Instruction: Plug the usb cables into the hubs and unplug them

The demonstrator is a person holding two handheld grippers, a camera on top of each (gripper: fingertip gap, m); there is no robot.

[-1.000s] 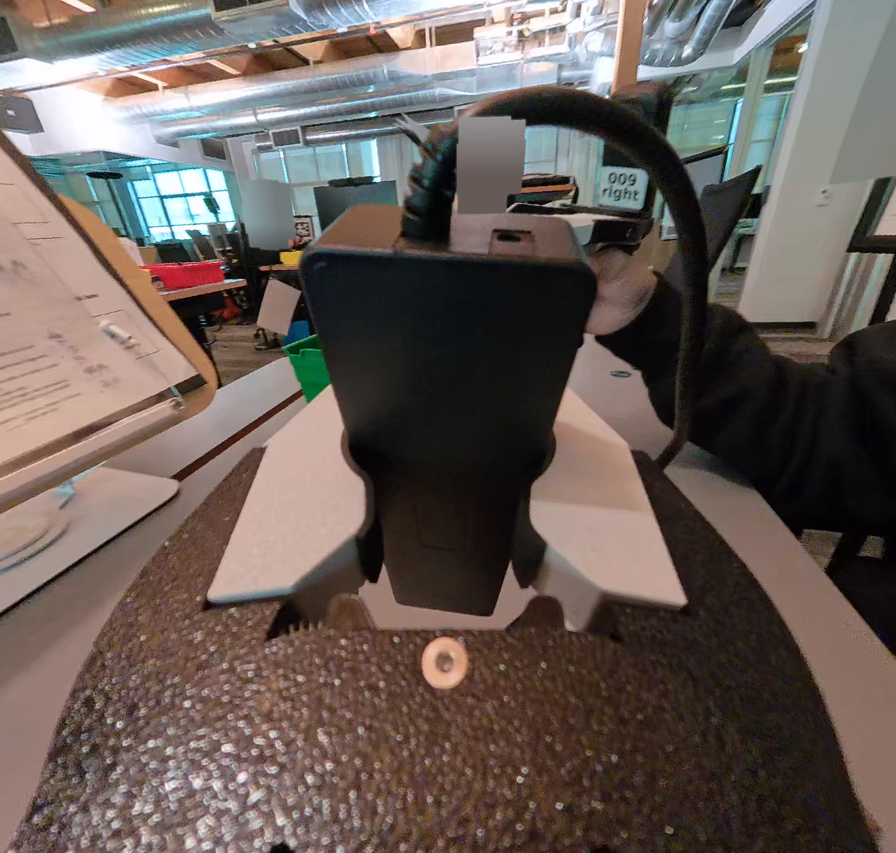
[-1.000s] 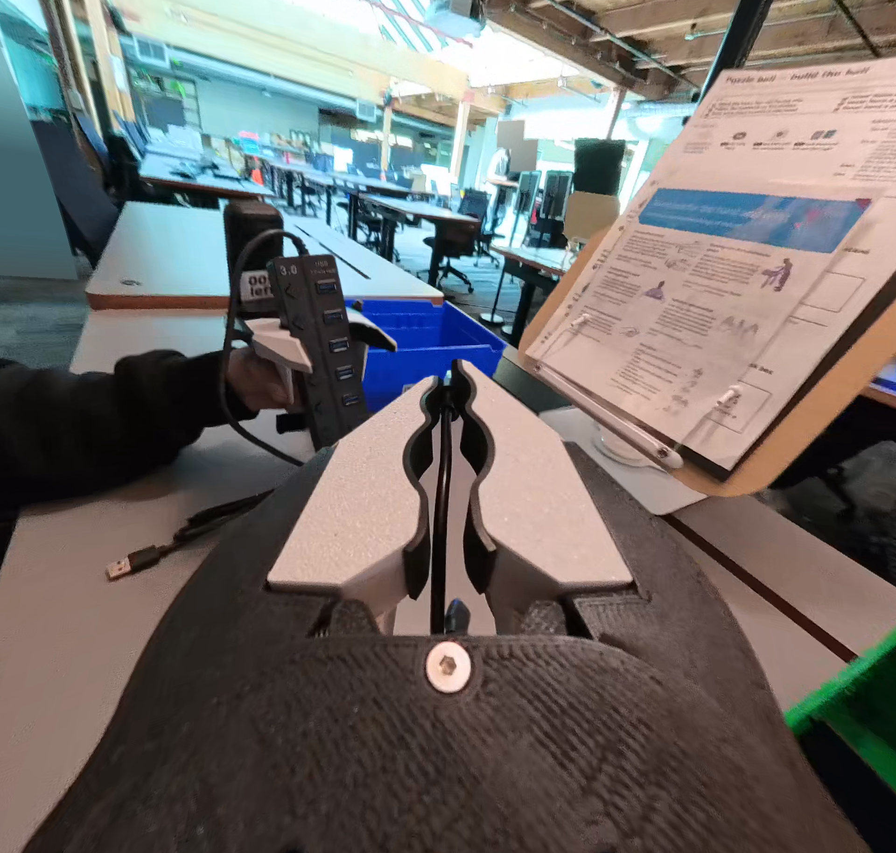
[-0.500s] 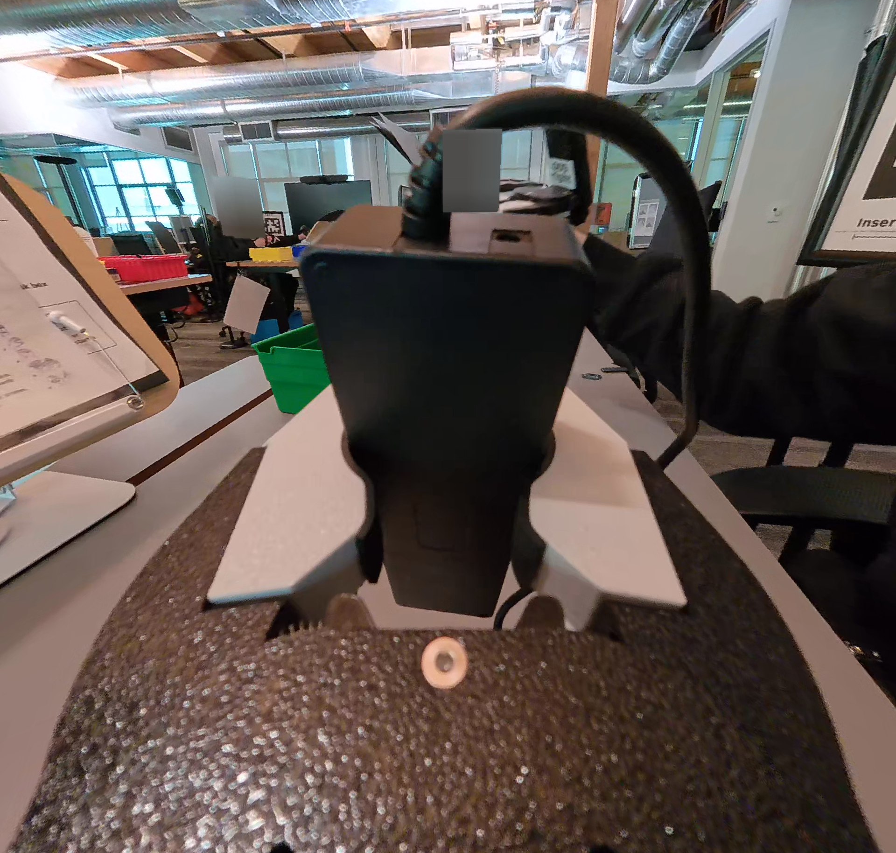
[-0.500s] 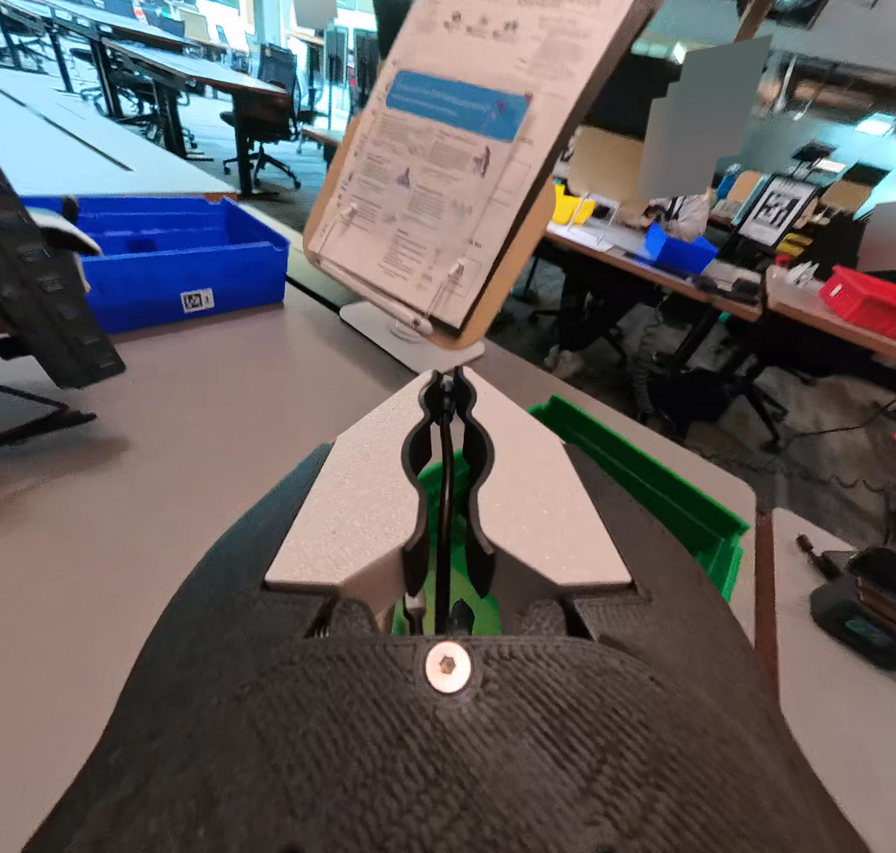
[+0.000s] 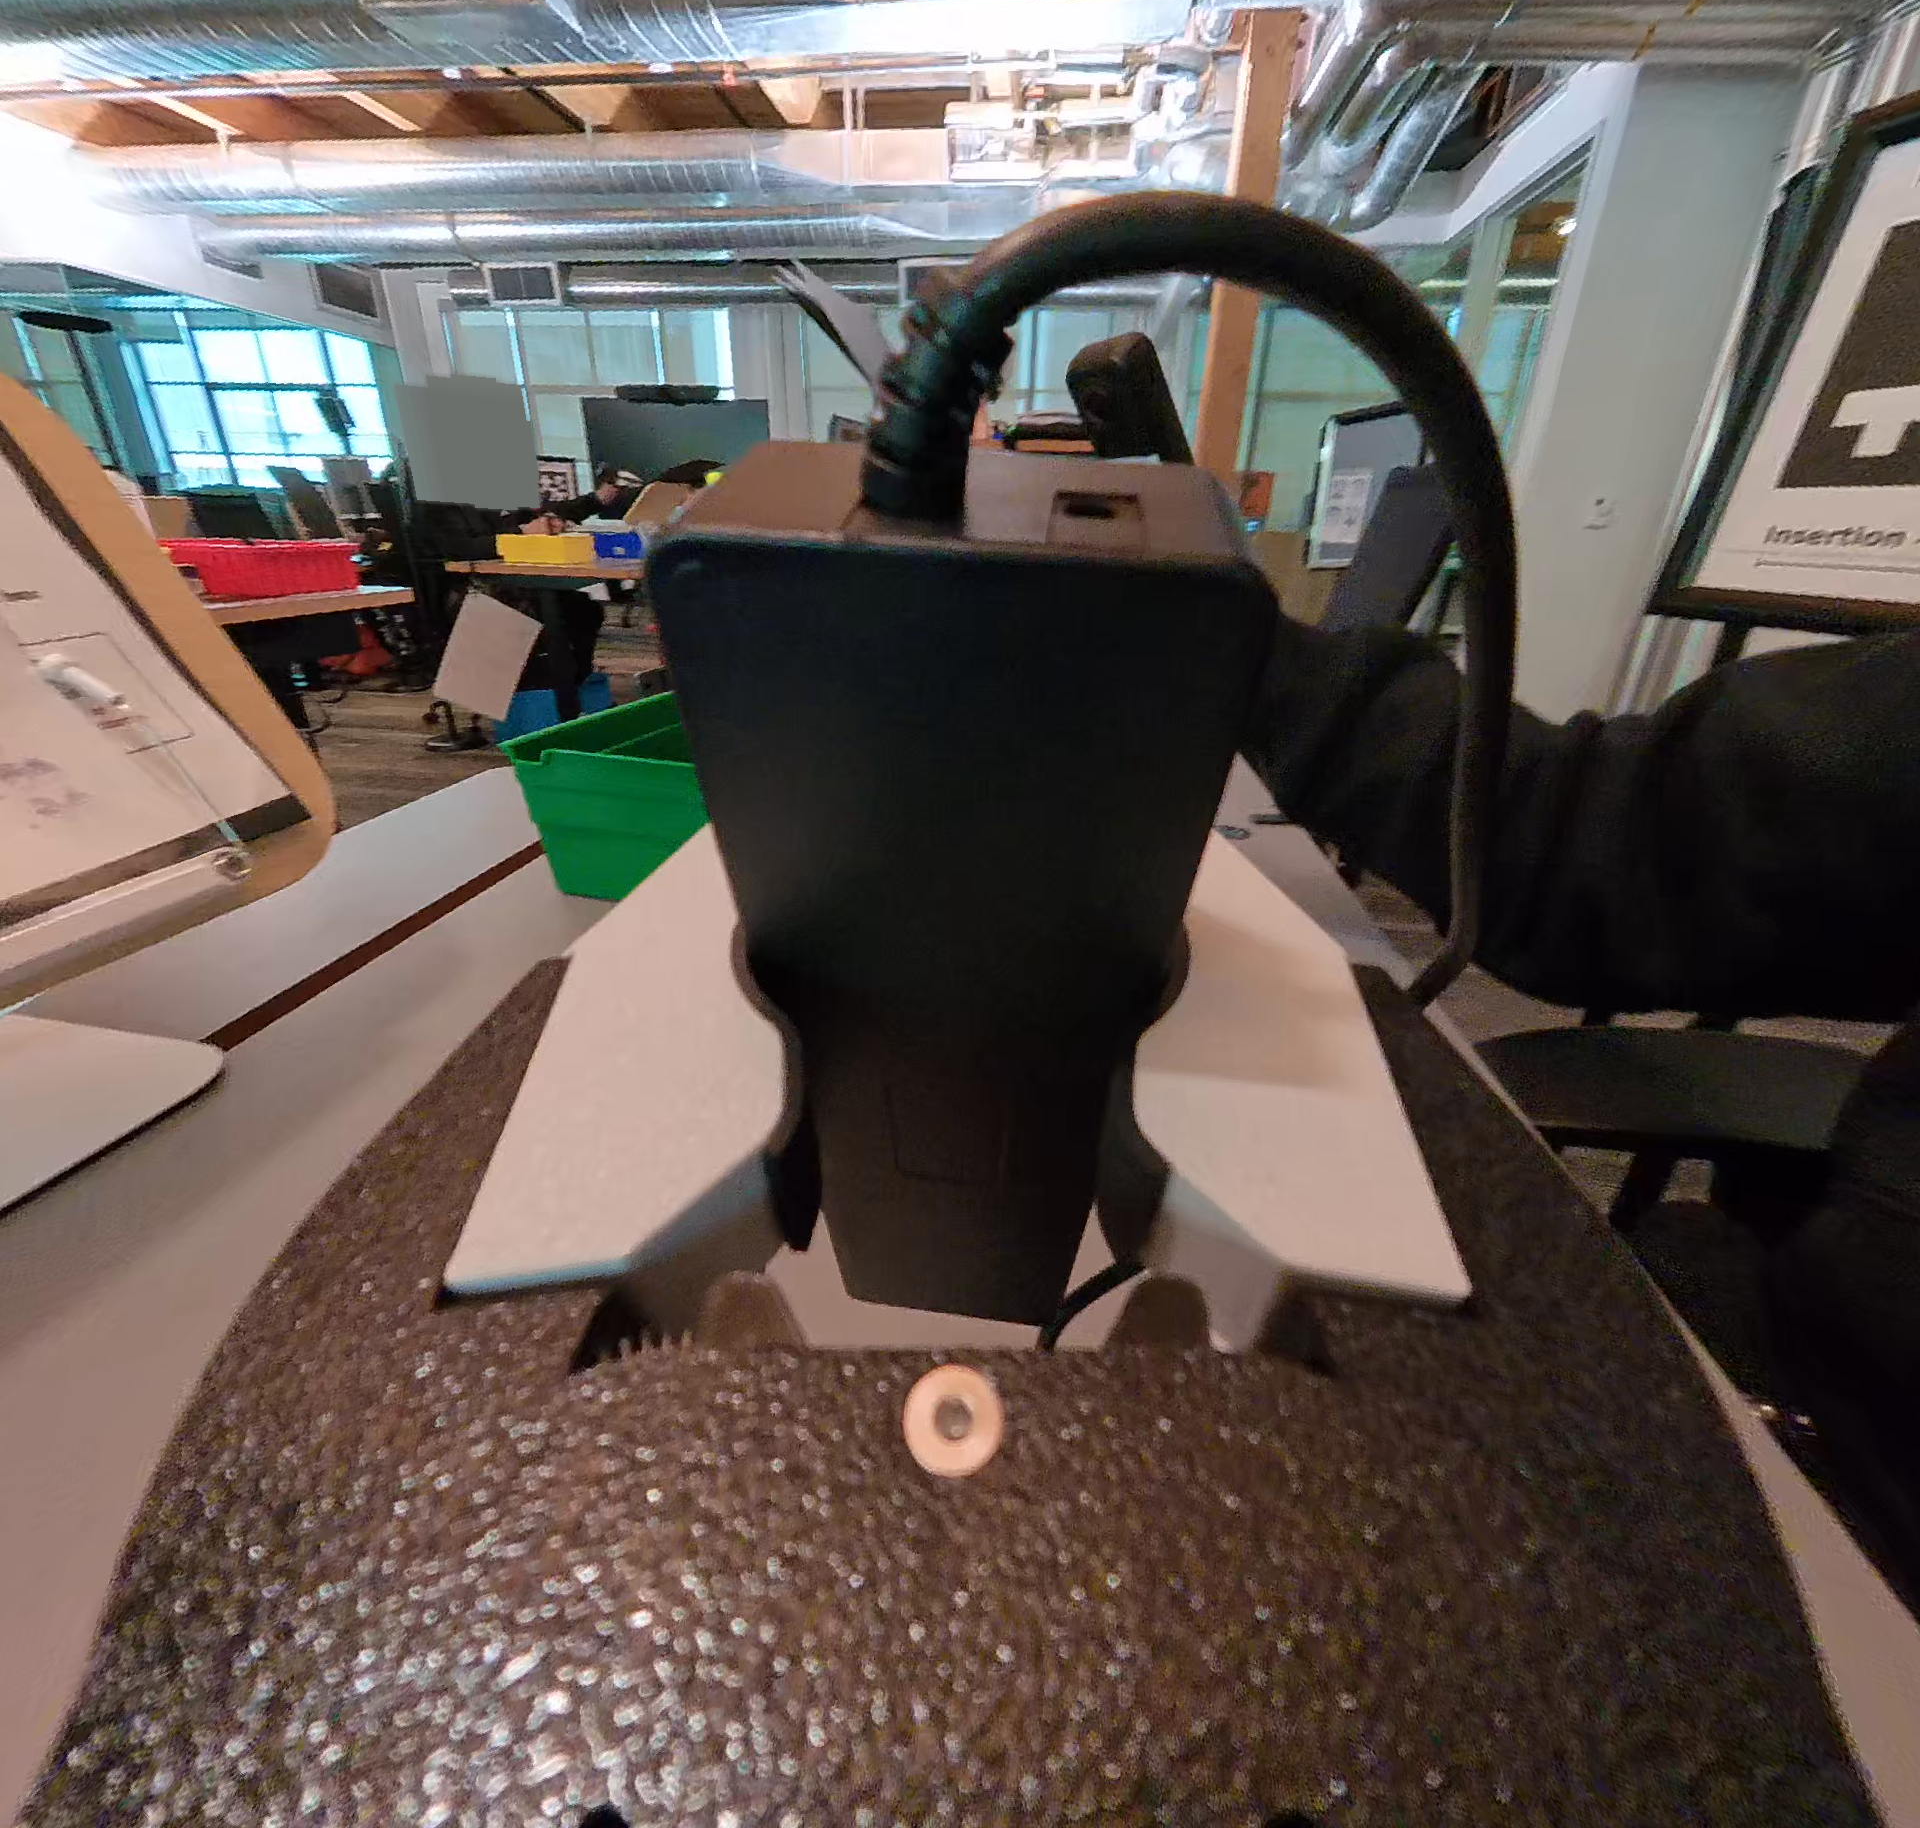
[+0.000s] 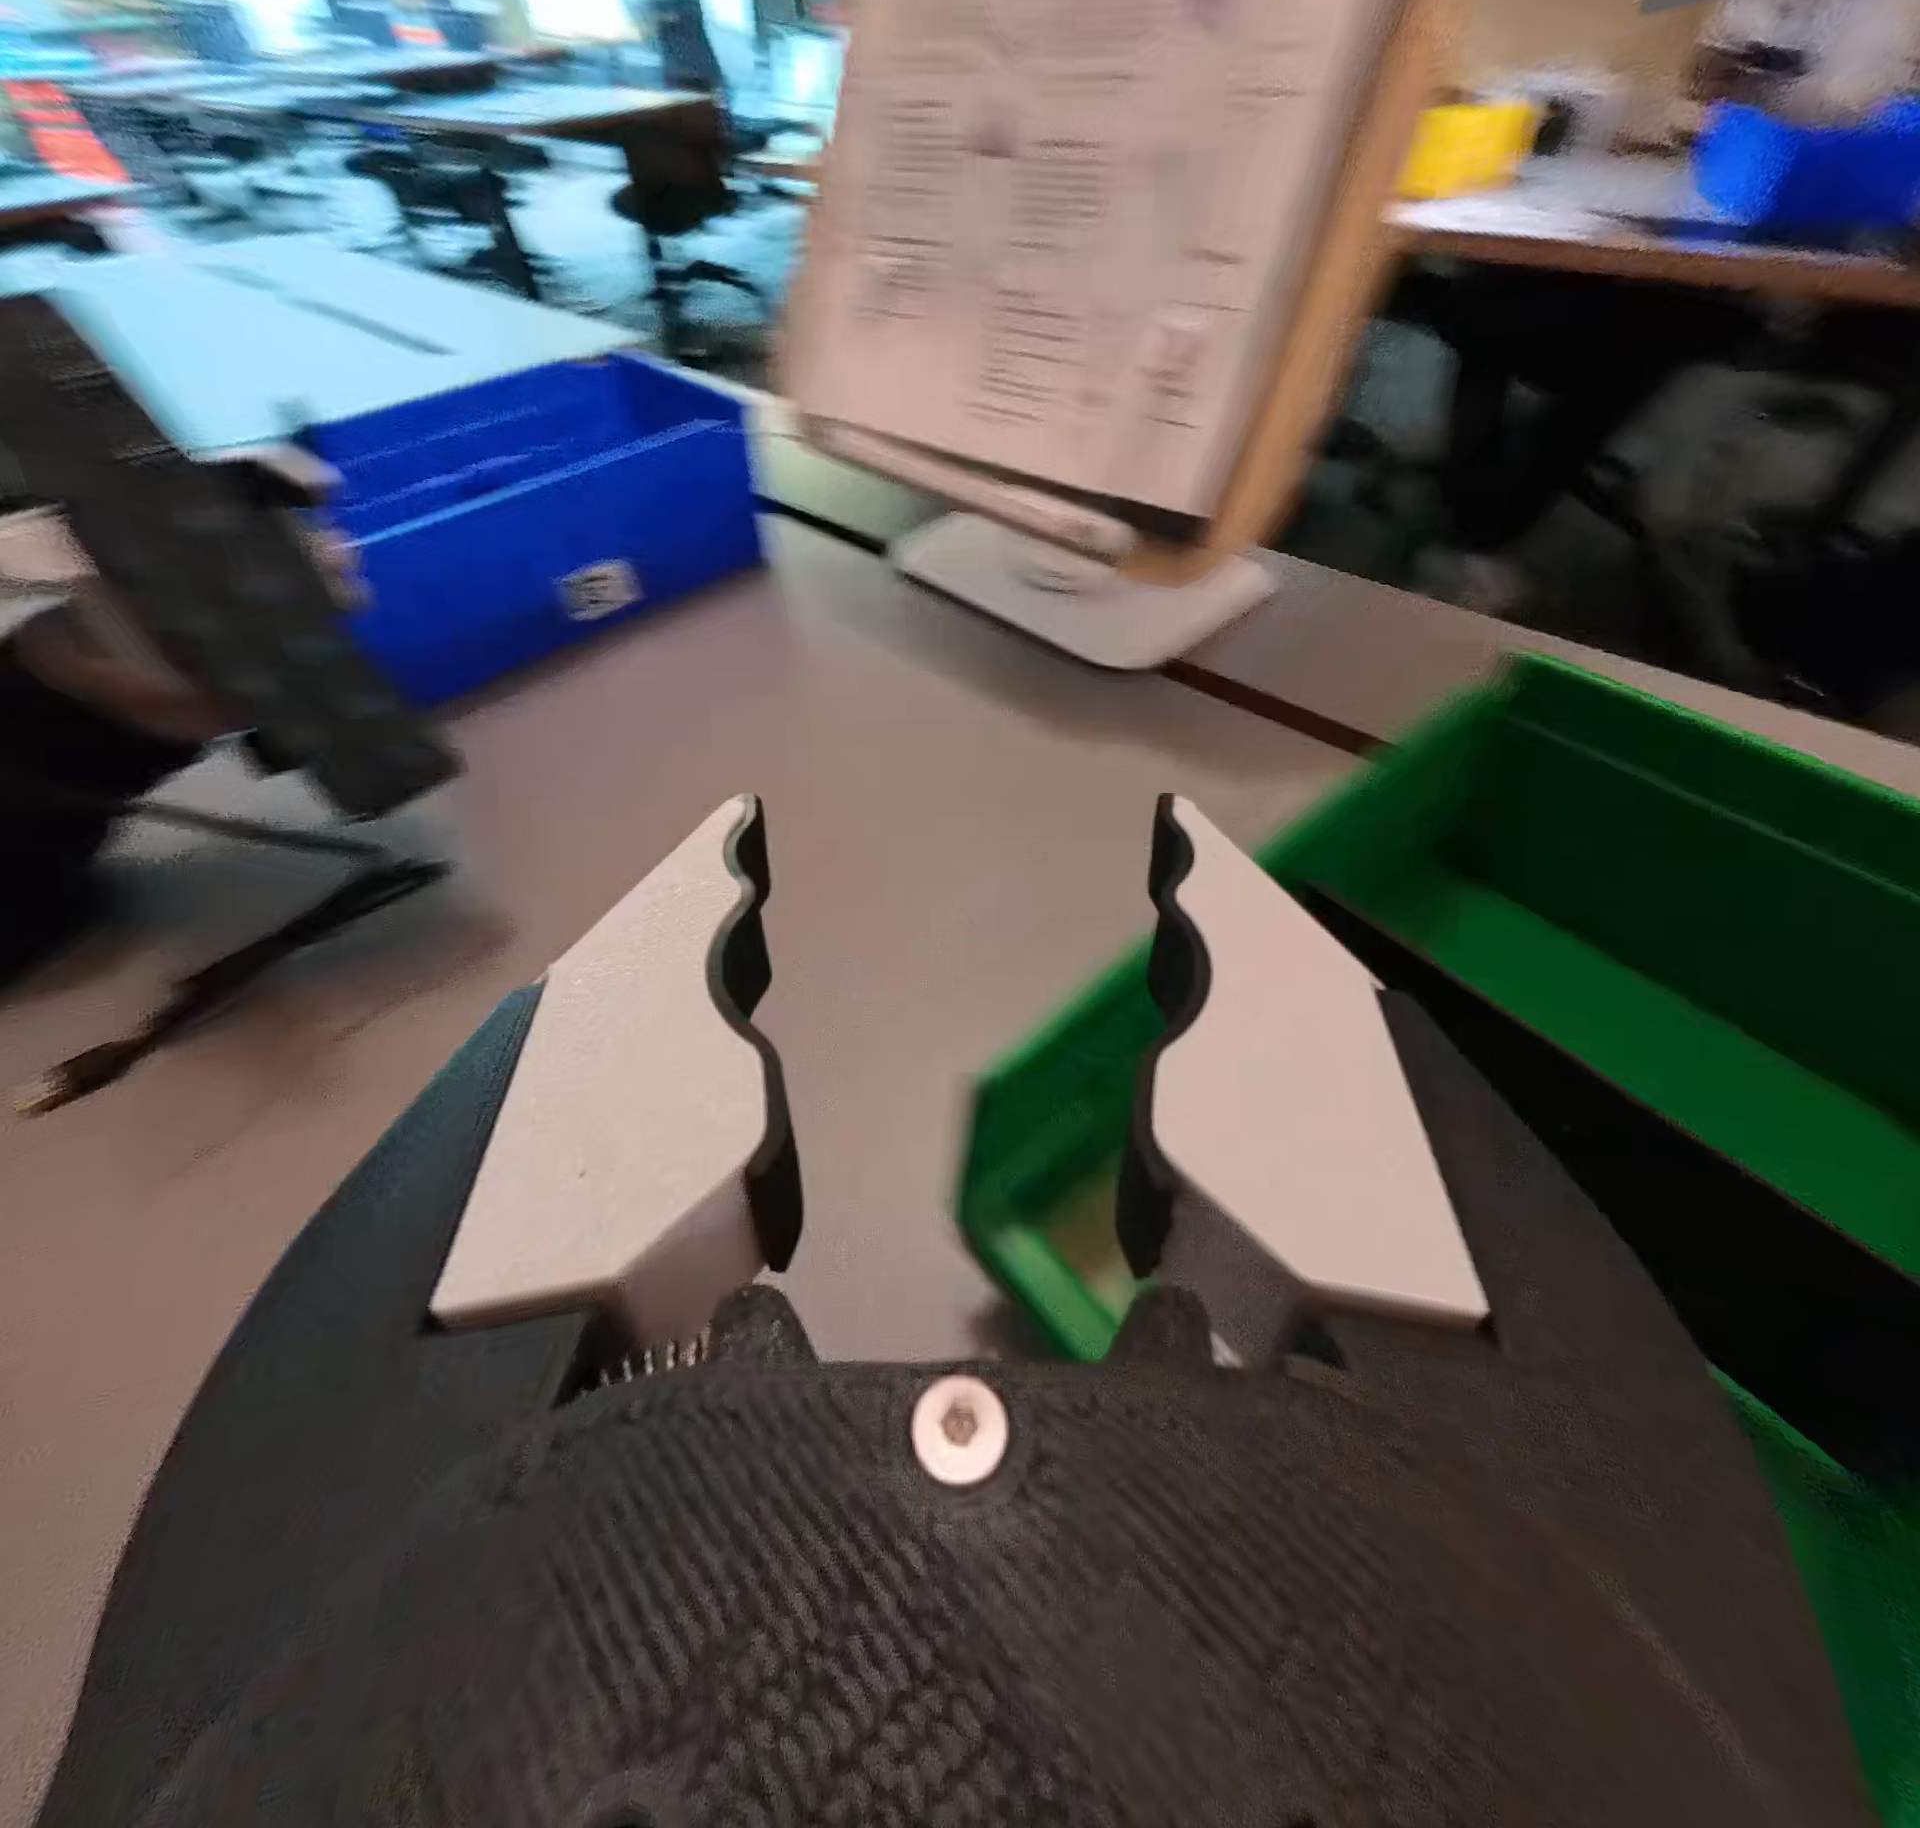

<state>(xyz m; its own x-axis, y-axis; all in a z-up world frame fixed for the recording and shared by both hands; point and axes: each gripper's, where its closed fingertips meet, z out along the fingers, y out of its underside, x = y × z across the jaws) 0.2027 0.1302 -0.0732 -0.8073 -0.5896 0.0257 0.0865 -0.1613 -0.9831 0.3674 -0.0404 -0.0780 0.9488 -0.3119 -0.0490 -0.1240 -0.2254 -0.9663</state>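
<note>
My left gripper (image 5: 961,947) is shut on a black USB hub (image 5: 956,770) and holds it upright above the table. The hub's own thick black cable (image 5: 1403,407) arcs from its top over to the right and down. In the blurred right wrist view the hub (image 6: 239,625) shows at the left, with a cable end (image 6: 208,989) lying on the table below it. My right gripper (image 6: 956,947) is open and empty, over the table beside the near corner of the green bin (image 6: 1558,968).
A blue bin (image 6: 551,521) stands at the back of the table. A document stand (image 6: 1091,251) with a printed sheet is behind the middle; it also shows in the left wrist view (image 5: 135,739). The green bin (image 5: 613,802) and a person's dark sleeve (image 5: 1662,822) show there too.
My right gripper swung right, from facing the hub to the green bin, and opened, letting go of the thin black cable it held. The left gripper kept the hub and turned slightly.
</note>
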